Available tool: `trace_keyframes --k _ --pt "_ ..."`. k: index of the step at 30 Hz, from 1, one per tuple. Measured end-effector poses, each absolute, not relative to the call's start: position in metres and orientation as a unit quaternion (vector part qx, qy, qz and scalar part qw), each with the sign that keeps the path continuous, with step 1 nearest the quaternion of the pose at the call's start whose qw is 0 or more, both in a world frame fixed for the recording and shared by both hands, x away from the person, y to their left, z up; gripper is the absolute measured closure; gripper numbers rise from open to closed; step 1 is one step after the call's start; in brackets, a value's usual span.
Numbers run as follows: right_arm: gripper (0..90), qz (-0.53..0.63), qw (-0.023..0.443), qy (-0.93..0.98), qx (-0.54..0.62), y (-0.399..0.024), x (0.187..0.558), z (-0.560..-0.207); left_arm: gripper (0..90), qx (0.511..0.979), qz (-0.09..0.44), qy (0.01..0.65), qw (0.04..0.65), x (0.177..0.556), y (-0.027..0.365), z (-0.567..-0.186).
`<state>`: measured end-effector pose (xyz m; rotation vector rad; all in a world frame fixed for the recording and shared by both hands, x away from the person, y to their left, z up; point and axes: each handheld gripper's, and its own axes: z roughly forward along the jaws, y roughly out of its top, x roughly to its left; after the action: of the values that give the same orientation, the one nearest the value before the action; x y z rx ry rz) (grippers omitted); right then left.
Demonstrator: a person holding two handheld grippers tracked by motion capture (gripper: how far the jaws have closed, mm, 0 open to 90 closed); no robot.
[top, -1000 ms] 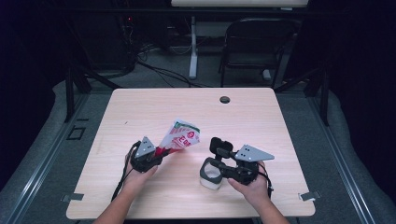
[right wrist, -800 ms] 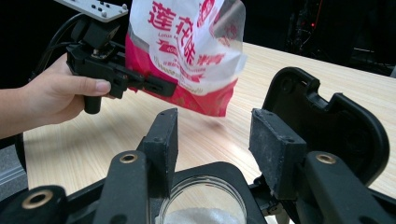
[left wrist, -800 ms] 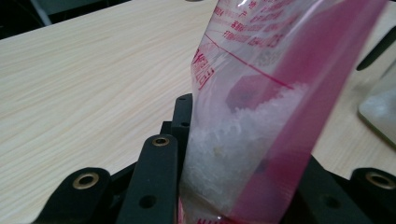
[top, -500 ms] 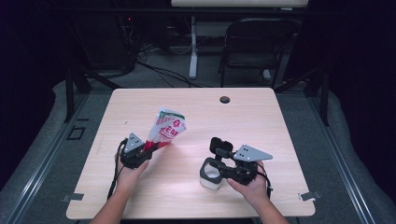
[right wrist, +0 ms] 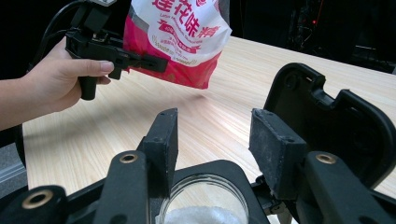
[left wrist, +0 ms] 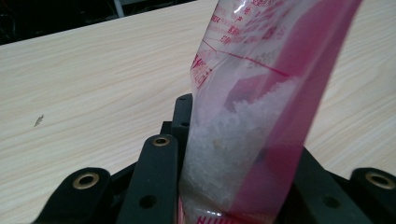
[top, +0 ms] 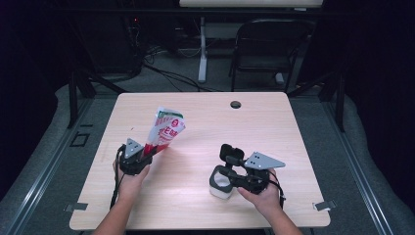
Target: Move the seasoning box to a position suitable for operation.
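Two grippers work over a pale wooden table (top: 293,122), both near the edge closest to the person. The left gripper (top: 142,157) is clenched on the bottom end of a red and white bag (top: 166,128), which slants up and away from it, clear of the tabletop; in the left gripper view the bag (left wrist: 252,107) stands between the black jaws with white grains settled inside it. In the right gripper view the bag (right wrist: 180,39) hangs in the air above the wood, with the left gripper (right wrist: 140,60) pinching its lower edge.

The right gripper (top: 226,172) grasps a small jar (top: 221,185) that stands on the table close to the near edge; its black flip lid (top: 232,152) is swung open toward the far side. The jar's round mouth (right wrist: 205,200) sits between the right gripper's pads (right wrist: 168,140), with white grains in it.

Bag and jar are well apart, with bare wood between them. The far half of the table lies open up to a small round hole (top: 236,104) near the far edge. A folding chair (top: 266,49) stands beyond that edge.
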<state>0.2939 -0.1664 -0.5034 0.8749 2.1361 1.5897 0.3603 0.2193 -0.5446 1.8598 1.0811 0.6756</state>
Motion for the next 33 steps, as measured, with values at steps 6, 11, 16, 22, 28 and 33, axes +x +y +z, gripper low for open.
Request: trace_keyframes --k 6,11,16,22,28,33 --pt "52.5 0.557 0.168 0.753 0.307 -0.1663 0.2938 -0.5036 73.6 0.742 0.279 0.441 0.42 0.3609 0.2205 -0.5463" --pt "52.5 0.561 0.167 0.75 0.31 -0.1669 0.294 -0.5043 73.6 0.745 0.281 0.448 0.407 0.3621 0.2213 -0.5506" --pt "52.5 0.56 0.167 0.749 0.311 -0.1671 0.2943 -0.5048 73.6 0.74 0.277 0.456 0.409 0.3628 0.2231 -0.5528" --pt "52.5 0.562 0.163 0.749 0.311 -0.1673 0.2945 -0.505 73.1 0.738 0.275 0.459 0.41 0.3622 0.2222 -0.5522" --pt "52.5 0.559 0.161 0.751 0.313 -0.1684 0.295 -0.5049 72.1 0.737 0.276 0.463 0.408 0.3612 0.2201 -0.5514" --pt "52.5 0.559 0.16 0.751 0.313 -0.1691 0.295 -0.5048 69.5 0.736 0.27 0.466 0.41 0.3609 0.2193 -0.5509"
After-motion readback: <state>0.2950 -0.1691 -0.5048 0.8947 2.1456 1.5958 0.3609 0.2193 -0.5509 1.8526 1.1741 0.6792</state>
